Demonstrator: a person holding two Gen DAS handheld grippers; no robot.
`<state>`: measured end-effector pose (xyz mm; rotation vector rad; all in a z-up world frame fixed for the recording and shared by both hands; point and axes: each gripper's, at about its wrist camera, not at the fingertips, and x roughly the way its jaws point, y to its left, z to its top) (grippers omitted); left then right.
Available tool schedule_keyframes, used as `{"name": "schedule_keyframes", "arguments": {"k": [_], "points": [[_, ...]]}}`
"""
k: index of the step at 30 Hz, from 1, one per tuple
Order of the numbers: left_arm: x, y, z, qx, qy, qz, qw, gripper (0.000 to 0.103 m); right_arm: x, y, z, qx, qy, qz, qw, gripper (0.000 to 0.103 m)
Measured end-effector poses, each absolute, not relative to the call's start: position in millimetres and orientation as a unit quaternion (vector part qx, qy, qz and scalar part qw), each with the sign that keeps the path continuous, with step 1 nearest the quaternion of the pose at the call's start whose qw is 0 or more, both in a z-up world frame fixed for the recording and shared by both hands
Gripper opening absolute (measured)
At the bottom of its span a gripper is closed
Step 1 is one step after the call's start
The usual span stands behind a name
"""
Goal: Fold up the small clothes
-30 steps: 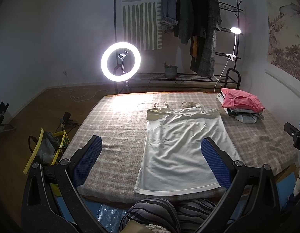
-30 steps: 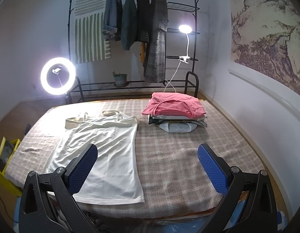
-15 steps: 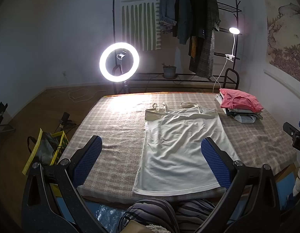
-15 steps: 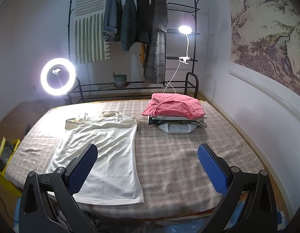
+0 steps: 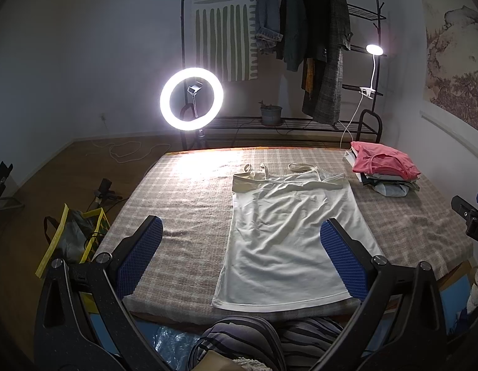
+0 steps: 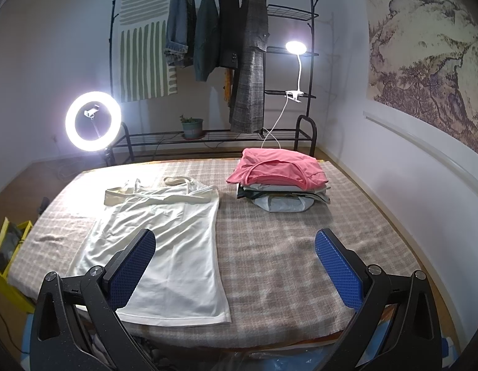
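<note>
We hold both grippers above the near edge of the bed (image 5: 189,198), neither touching anything. The left gripper (image 5: 240,252) is spread wide and empty, and the right gripper (image 6: 236,258) is just as wide and just as empty. The white camisole (image 5: 288,232) lies flat on the checked cover, unfolded, its hem at the near edge and its straps (image 5: 270,170) pointing to the far edge, so its long axis runs straight away from us. In the left wrist view the garment sits between that gripper's fingers and a little to its right; in the right wrist view it lies off to the left, under the left finger only. We judge the left gripper nearer to the left hem corner and the right gripper nearer to the right side seam. The folded stack (image 6: 279,182) with the pink top sits toward the far right corner, well apart from the camisole.
</note>
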<state>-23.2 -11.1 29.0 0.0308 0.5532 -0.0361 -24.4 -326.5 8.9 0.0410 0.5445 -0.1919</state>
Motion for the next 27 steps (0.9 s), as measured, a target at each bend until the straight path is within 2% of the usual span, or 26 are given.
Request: {"name": "schedule_keyframes", "arguments": {"k": [19,27], "points": [[-17,-8,29,0.019,0.271,-0.014,0.962,0.103,-22,-322,6,0.017,0.266,-0.093,0.959,0.103],[7,6,11,0.029,0.261,0.004,0.965,0.103,-4,-314,4,0.005,0.258,-0.086,0.962,0.103]]}}
